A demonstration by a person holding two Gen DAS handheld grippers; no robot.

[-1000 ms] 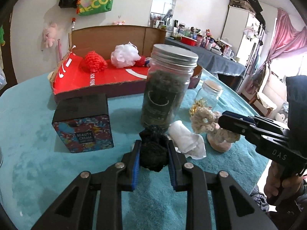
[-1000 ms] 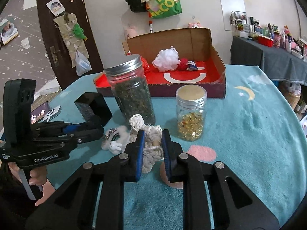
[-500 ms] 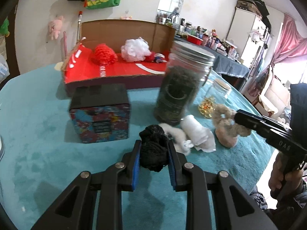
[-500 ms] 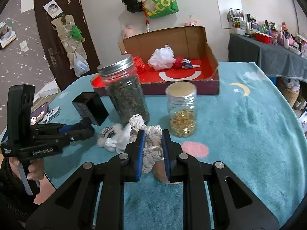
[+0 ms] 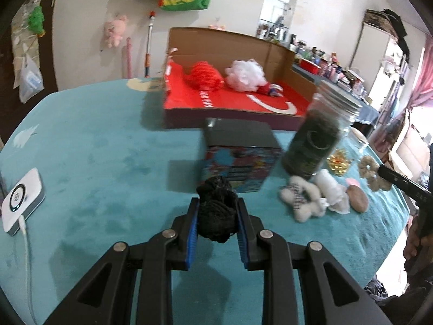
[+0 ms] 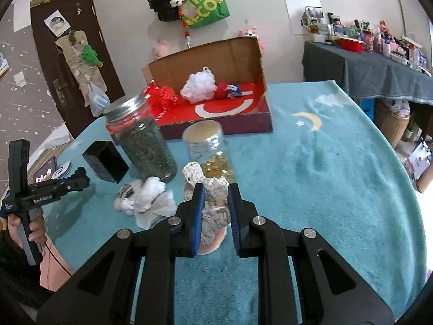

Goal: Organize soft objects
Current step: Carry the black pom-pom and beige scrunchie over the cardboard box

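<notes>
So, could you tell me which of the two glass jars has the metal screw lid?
The taller jar filled with dark dried leaves; the shorter jar beside it holds gold pieces under a flat pale lid.

We see a table [image 6: 338,162] with a box [image 6: 251,54] at the far side. In the box lie a fluffy ball [image 6: 199,86] and a yarn ball [image 6: 167,97] side by side. In front of the box stand a big jar [image 6: 146,143] and a small jar [image 6: 207,146], the big one on the left. Left of the big jar sits a small cube box [image 6: 105,161]. In front of the big jar lie a toy bunny [image 6: 127,200] and a cloth [image 6: 159,205], touching
</notes>
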